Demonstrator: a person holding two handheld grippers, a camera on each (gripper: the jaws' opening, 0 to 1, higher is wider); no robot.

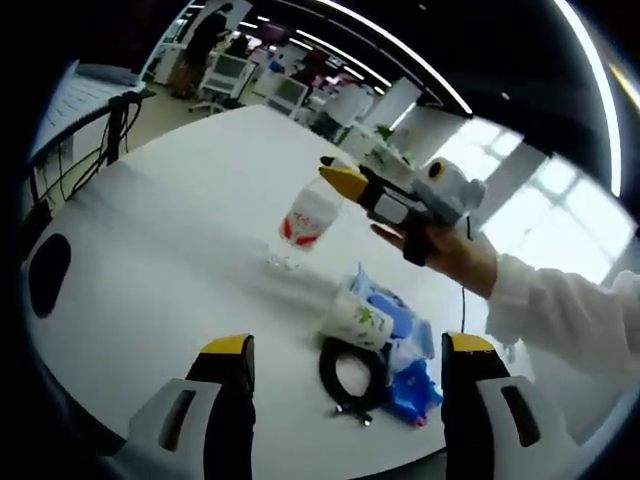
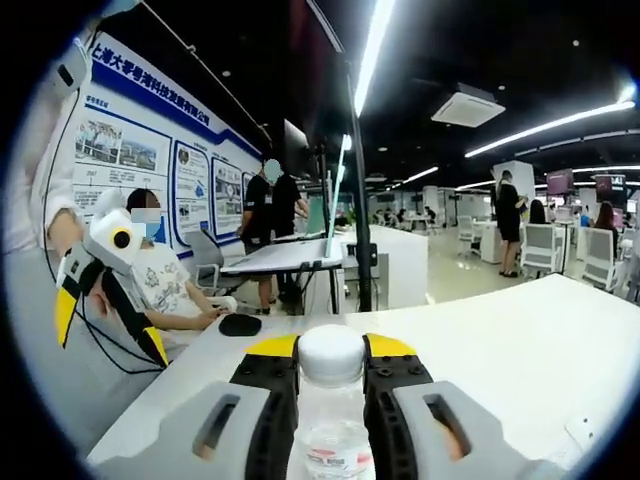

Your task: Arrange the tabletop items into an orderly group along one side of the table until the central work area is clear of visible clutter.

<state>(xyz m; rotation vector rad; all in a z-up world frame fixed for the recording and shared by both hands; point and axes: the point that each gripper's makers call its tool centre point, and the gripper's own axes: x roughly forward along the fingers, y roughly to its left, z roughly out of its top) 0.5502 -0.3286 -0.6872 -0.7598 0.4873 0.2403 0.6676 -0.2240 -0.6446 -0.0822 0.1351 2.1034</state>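
the right claw [image 2: 331,372] is clamped on the neck of a clear plastic water bottle with a white cap and a red label [image 2: 330,400], its yellow-tipped jaws pressed to either side just under the cap; in the left gripper view that same bottle [image 1: 305,222] hangs tilted above the white surface [image 1: 180,250], its base close to the top but whether it touches cannot be told. the left claw [image 1: 345,352] stands apart and empty, low over the near edge. just ahead of it the rest of the clutter lies bunched together: a white paper cup with a green print [image 1: 357,318] on its side, touching a crumpled blue plastic wrapper [image 1: 405,345], and a coiled black cable [image 1: 352,370] against both. the likeliest trouble is the bottle swinging or slipping, since it is held only at the neck and leans; a quick move could let it twist in the jaws, or knock the cup and send it rolling. the cable and wrapper sit near the near edge, so a careless nudge from the left claw could push them off. a flat black oval pad [image 1: 48,272] lies well apart at the far left. the broad middle and far stretch of the surface give free room for travel; the tight spot is the near right corner.
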